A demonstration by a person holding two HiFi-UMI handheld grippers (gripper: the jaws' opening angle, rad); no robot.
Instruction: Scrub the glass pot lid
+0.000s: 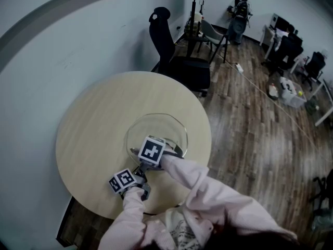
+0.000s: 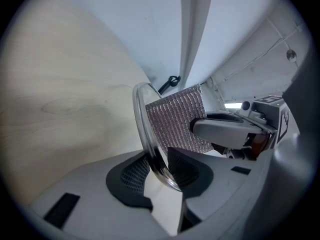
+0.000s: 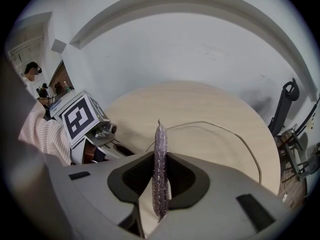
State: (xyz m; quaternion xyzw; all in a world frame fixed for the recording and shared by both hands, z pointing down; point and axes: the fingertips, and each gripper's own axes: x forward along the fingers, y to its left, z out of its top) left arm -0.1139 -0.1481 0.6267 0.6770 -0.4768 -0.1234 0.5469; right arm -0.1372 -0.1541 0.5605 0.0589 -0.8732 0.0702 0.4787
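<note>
The left tongs (image 2: 159, 171) clamp the rim of the glass pot lid (image 2: 141, 124) over the round surface (image 1: 99, 113). The right tongs (image 3: 160, 181) pinch a silvery scrub pad (image 3: 160, 149) beside its glass.

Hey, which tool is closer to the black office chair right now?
Right. The right tool, holding the scrubbing pad, is over the glass pot lid, toward the black office chair; the left tool grips the lid's near rim, farther back.

Lower centre of the head view, pink-sleeved arms (image 1: 205, 191) reach in; left gripper (image 2: 159, 171) clamps the glass lid (image 2: 141, 129) by its rim, right gripper (image 3: 160, 184) pinches a scrub pad (image 3: 160, 154).
</note>
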